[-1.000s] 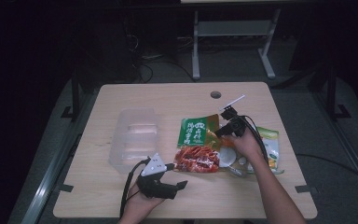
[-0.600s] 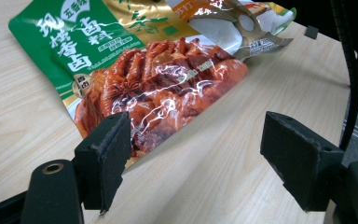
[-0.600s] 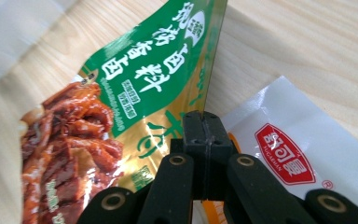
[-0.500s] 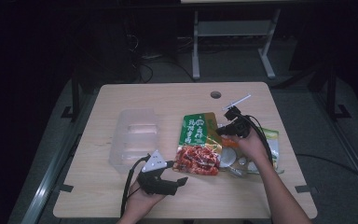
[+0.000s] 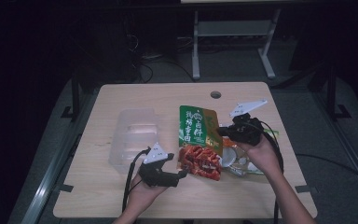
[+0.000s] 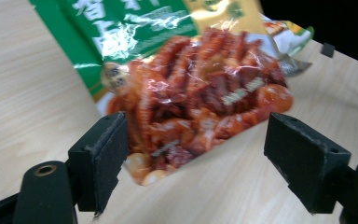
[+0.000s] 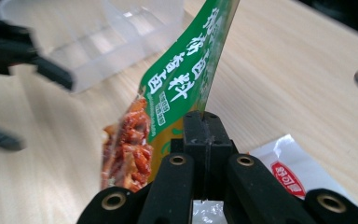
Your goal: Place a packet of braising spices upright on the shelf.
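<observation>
The green-and-red snack packet (image 5: 198, 142) was pinched at its edge by the right gripper (image 5: 223, 131), raised off the table (image 5: 121, 196) (lower end apparently clear). The left gripper (image 5: 185, 173) was held just beside it, jaws spread, nothing gripped.

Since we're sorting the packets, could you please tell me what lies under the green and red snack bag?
The green and red snack bag, lifted by the right gripper, overlaps a white packet and clear-wrapped packets. What they are is partly covered.
</observation>
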The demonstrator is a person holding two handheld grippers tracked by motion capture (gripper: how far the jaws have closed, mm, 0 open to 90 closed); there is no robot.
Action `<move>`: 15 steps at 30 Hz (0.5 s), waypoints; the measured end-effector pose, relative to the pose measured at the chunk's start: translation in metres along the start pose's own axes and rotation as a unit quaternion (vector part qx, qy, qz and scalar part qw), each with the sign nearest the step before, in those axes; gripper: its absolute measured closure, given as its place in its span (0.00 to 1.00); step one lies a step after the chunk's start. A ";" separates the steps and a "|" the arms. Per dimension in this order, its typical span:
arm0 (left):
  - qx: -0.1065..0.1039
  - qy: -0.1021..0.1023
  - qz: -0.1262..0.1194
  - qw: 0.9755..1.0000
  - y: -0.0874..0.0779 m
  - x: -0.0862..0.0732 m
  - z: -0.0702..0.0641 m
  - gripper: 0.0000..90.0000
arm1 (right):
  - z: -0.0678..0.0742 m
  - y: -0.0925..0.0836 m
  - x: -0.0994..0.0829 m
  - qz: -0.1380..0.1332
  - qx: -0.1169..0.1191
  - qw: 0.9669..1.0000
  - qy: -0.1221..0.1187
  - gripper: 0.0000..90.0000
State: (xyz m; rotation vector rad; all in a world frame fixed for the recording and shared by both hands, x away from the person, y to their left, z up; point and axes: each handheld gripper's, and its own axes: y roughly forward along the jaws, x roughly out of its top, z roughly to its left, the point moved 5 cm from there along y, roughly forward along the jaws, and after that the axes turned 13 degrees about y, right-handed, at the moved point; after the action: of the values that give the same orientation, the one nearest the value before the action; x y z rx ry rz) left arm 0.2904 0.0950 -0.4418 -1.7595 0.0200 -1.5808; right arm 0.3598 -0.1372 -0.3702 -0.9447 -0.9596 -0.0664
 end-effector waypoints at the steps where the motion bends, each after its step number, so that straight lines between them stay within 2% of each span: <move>1: 0.006 -0.008 -0.001 1.000 0.003 0.003 0.003 0.22 | 0.004 -0.005 -0.001 -0.007 0.002 1.000 -0.011 1.00; 2: 0.006 -0.008 -0.001 1.000 0.003 0.003 0.003 0.21 | 0.004 -0.005 -0.001 -0.007 0.002 1.000 -0.011 1.00; 3: 0.008 -0.007 0.000 1.000 0.004 0.005 0.006 0.21 | 0.008 -0.009 -0.002 -0.013 0.002 1.000 -0.022 1.00; 4: 0.010 -0.015 0.000 1.000 0.006 0.007 0.008 0.20 | 0.012 -0.013 -0.003 -0.018 0.002 0.999 -0.030 1.00; 5: 0.010 -0.024 0.002 1.000 0.011 0.009 0.012 0.19 | 0.019 -0.021 -0.005 -0.029 0.002 0.998 -0.049 1.00; 6: 0.010 -0.024 0.002 1.000 0.011 0.009 0.012 0.19 | 0.019 -0.021 -0.005 -0.029 0.002 0.998 -0.049 1.00; 8: 0.009 -0.036 0.006 0.999 0.017 0.011 0.016 0.19 | 0.025 -0.029 -0.008 -0.036 0.001 0.997 -0.065 1.00; 9: 0.006 -0.032 0.011 0.999 0.019 0.012 0.019 0.19 | 0.029 -0.036 -0.011 -0.046 0.005 0.996 -0.080 1.00; 10: 0.005 -0.034 0.012 0.999 0.021 0.014 0.020 0.19 | 0.029 -0.036 -0.011 -0.046 0.005 0.996 -0.080 1.00; 11: -0.001 -0.044 0.012 0.999 0.027 0.017 0.023 0.19 | 0.032 -0.042 -0.015 -0.054 0.006 0.994 -0.094 1.00; 14: -0.006 -0.045 0.013 0.999 0.034 0.021 0.024 0.20 | 0.034 -0.046 -0.018 -0.059 0.008 0.993 -0.103 1.00; 15: -0.015 -0.054 0.010 0.998 0.037 0.024 0.024 0.21 | 0.035 -0.047 -0.019 -0.060 0.008 0.992 -0.107 1.00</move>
State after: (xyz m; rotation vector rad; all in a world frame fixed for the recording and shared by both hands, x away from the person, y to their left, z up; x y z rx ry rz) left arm 0.3336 0.0695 -0.4399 -1.8609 0.0099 -1.4761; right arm 0.3046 -0.1473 -0.3455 -0.8902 -1.2127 -0.0593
